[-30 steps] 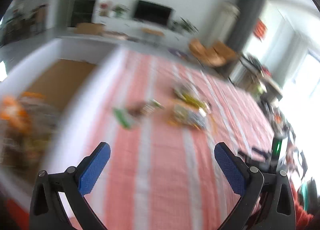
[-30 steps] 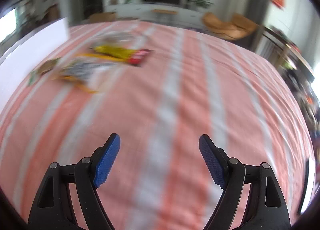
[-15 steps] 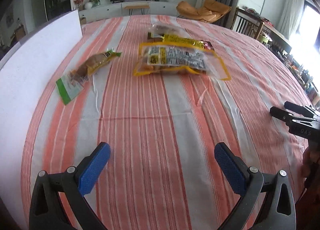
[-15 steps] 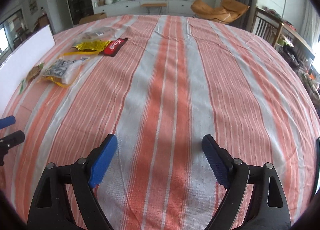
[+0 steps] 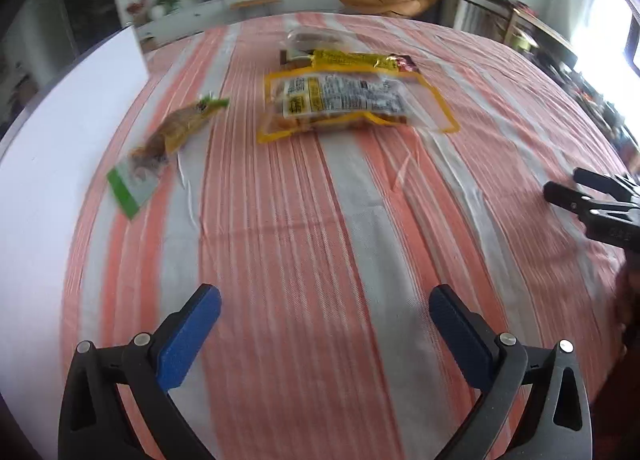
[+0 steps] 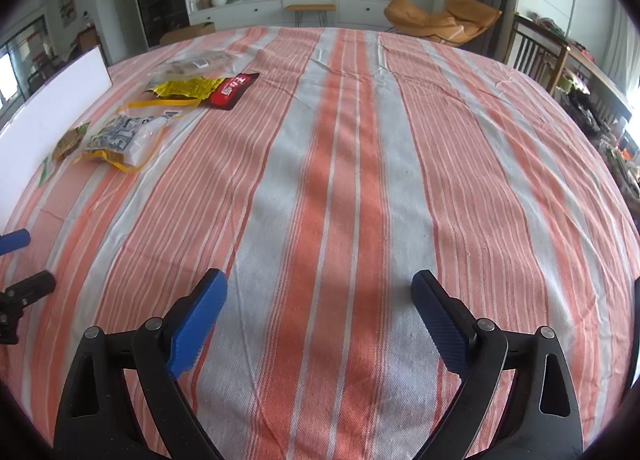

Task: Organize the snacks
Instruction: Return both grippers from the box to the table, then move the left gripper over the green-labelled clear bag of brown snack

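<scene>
though flat, yellow-edged snack bag (image 5: 352,104) crosswise

**Four snack packets, two grippers, one cloth**

Four snack packets lay on the striped tablecloth (image 6: 344,188): one green-ended packet (image 5: 168,144), one yellow-bordered clear bag (image 5: 348,104), one yellow-and-red packet (image 5: 360,59) and one clear packet (image 5: 316,37) farthest away. One white board (image 5: 52,164) stood at the cloth's left edge. Two grippers were counted, the left gripper (image 5: 325,334) and the right gripper (image 6: 319,318), each with two blue pads.
</scene>
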`<state>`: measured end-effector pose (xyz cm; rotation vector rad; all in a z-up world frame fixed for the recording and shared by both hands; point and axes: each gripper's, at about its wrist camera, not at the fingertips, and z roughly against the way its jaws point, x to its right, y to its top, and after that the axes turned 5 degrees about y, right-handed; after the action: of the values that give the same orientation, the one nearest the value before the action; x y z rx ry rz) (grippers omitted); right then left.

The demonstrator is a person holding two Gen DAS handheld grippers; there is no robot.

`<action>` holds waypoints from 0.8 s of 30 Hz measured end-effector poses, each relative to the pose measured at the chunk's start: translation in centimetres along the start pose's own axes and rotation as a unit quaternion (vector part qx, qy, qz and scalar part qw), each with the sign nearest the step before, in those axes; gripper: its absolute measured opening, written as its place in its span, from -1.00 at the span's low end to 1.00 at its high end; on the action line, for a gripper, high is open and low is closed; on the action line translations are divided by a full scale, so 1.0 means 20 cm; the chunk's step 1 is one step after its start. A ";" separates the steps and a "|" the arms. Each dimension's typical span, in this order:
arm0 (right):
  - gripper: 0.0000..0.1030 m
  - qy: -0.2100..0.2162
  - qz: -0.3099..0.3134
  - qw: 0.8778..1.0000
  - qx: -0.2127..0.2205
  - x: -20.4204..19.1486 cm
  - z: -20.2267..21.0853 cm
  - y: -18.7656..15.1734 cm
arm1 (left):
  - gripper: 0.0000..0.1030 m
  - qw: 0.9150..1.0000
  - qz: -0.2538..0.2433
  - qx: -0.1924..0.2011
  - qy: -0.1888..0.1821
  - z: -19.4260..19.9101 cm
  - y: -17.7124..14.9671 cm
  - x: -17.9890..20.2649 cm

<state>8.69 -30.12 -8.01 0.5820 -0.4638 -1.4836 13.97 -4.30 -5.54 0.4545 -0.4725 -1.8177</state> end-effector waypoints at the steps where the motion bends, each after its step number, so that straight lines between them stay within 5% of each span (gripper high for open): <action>1: 0.84 0.000 0.000 1.000 0.000 0.00 0.00 0.00 | 0.99 1.000 -0.008 0.011 0.009 0.03 0.05 -0.04; 4: 0.85 -0.001 0.000 1.000 0.000 0.00 0.00 0.00 | 0.99 0.999 -0.037 0.023 0.033 0.07 0.24 -0.16; 8: 0.87 0.001 0.000 1.000 0.000 0.00 0.00 0.00 | 0.99 0.996 -0.072 -0.016 0.054 -0.06 0.46 -0.28; 12: 0.87 0.001 0.000 1.000 -0.001 0.00 0.00 0.00 | 0.99 0.994 -0.053 -0.060 0.074 -0.29 0.55 -0.42; 15: 0.87 0.001 0.000 1.000 -0.001 0.00 0.00 0.00 | 0.97 0.996 -0.028 -0.071 0.055 -0.38 0.56 -0.49; 22: 0.88 0.001 -0.001 1.000 -0.001 0.00 0.00 0.00 | 0.26 0.998 0.028 -0.062 0.008 -0.34 0.50 -0.50; 24: 0.89 0.000 -0.001 1.000 -0.001 0.00 0.00 0.00 | 0.23 0.998 0.036 -0.059 0.007 -0.30 0.45 -0.48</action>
<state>8.67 -30.06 -7.97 0.5815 -0.4614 -1.4862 26.97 1.82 -5.08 0.3633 -0.3651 -1.7622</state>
